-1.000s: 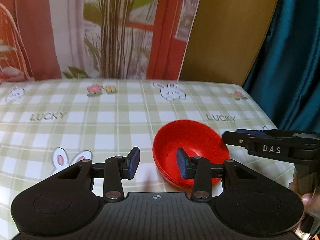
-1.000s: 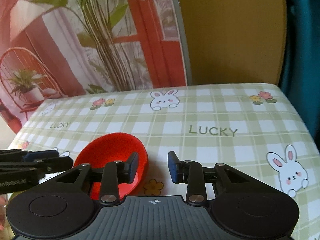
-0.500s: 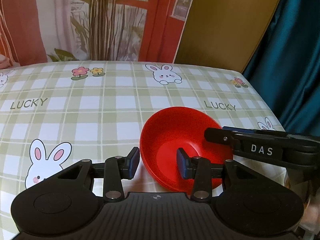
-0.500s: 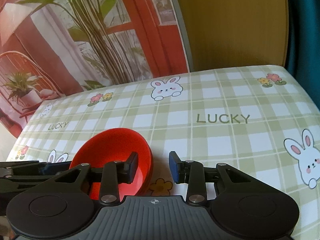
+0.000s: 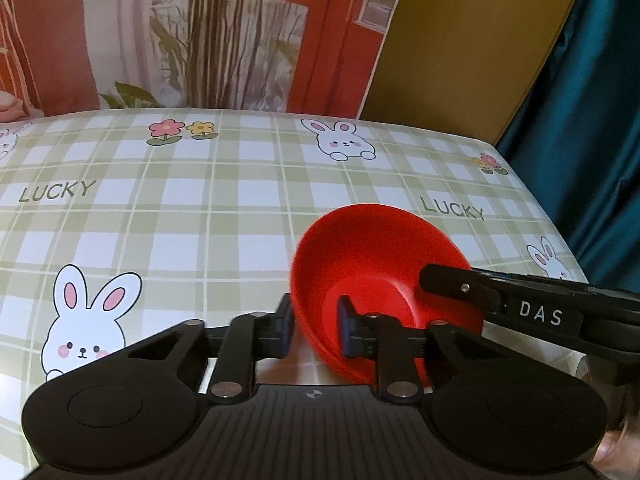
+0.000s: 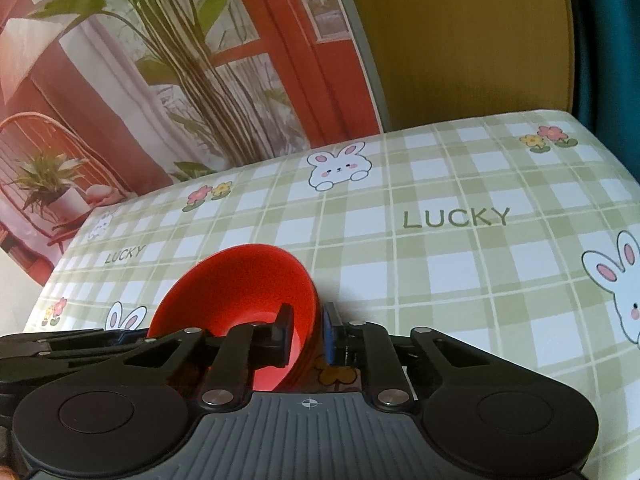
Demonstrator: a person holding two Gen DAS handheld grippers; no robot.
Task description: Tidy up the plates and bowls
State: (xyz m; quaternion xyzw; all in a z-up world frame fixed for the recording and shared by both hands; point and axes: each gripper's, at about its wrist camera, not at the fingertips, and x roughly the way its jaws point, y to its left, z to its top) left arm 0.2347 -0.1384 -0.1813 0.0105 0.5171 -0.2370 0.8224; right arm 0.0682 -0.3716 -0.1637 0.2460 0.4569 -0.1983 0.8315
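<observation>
Both the left gripper [image 5: 313, 330] and the right gripper [image 6: 307, 334] straddle opposite rim walls of the red plastic bowl [image 5: 372, 268], their jaws not fully closed.

Both cameras sit low behind their own fingers and look across the table [image 5: 224, 216] toward the backdrop [image 6: 240, 80]. Both views share the red bowl [image 5: 376, 248], very near.

Tablecloth [image 5: 168, 232] open left and beyond; red bowl [image 5: 372, 248] hemmed — left claw [image 5: 314, 330], right claw [image 6: 306, 334] straddling opposite rims
</observation>
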